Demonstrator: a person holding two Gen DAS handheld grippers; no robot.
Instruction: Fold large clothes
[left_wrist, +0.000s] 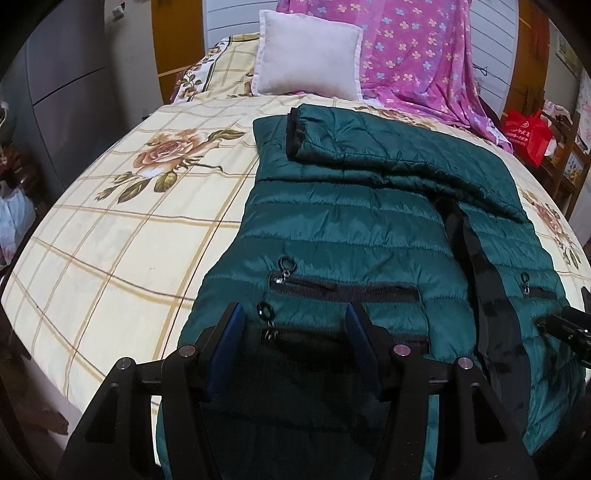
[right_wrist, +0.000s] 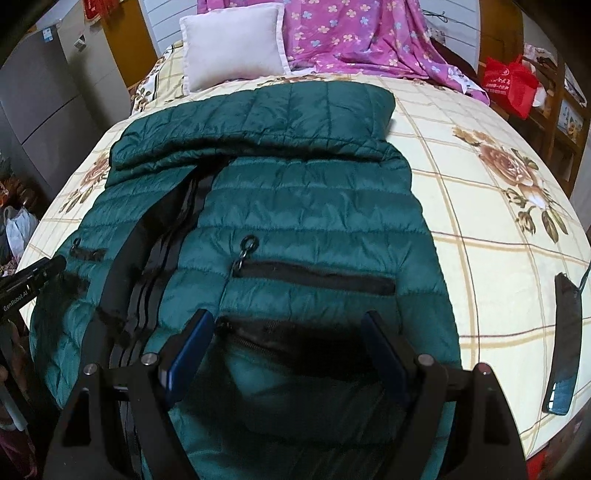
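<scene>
The quilted jacket (left_wrist: 351, 229) has a glossy, smooth synthetic shell, the bedsheet (left_wrist: 122, 236) is matt printed cloth, and the pillow (left_wrist: 306, 55) at 12 o'clock looks softly napped.

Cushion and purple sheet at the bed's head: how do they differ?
The cushion is plain pale pink; the purple sheet carries a small flower print. The cushion is a compact, stuffed square propped upright; the sheet is loose cloth that drapes down in folds. The cushion sits to the left, the sheet to the right, behind the cushion's edge. Both lie beyond the green jacket.
</scene>
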